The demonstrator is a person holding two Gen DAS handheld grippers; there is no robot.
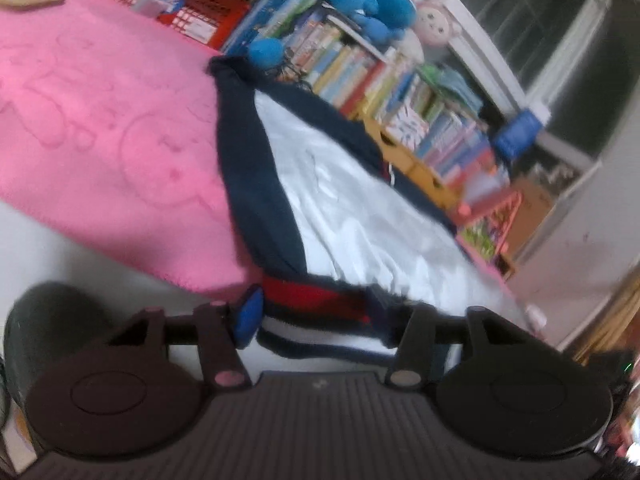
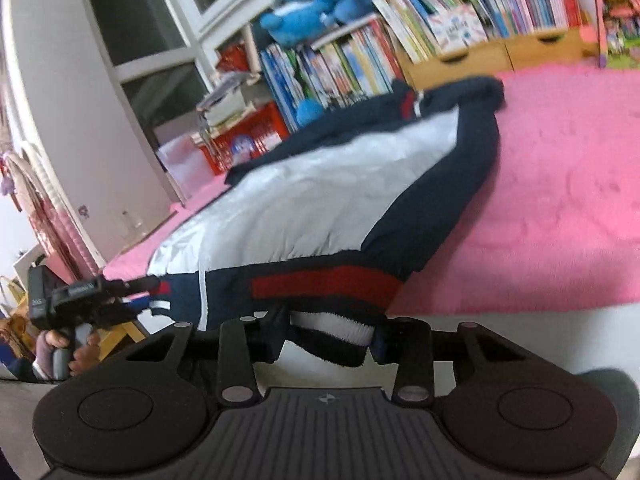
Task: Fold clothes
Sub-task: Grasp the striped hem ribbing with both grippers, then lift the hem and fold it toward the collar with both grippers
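Pink blanket [image 2: 560, 208] under a jacket [image 2: 320, 200]; its hem is straddled by both grippers' fingers [image 1: 248, 316] [image 2: 276, 336], grip unconfirmed. Hem may slip if lifted unevenly.

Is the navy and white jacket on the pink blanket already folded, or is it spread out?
Spread out. The jacket lies flat across the pink blanket, white panel up, one sleeve stretched along its side. No fold is visible.

Soft even indoor light filling both views, pink blanket [image 1: 100, 128] glowing bright, motion blur smearing the bookshelf [image 1: 420, 120], fisheye edges bending the window frame [image 2: 160, 64], corners darkening.
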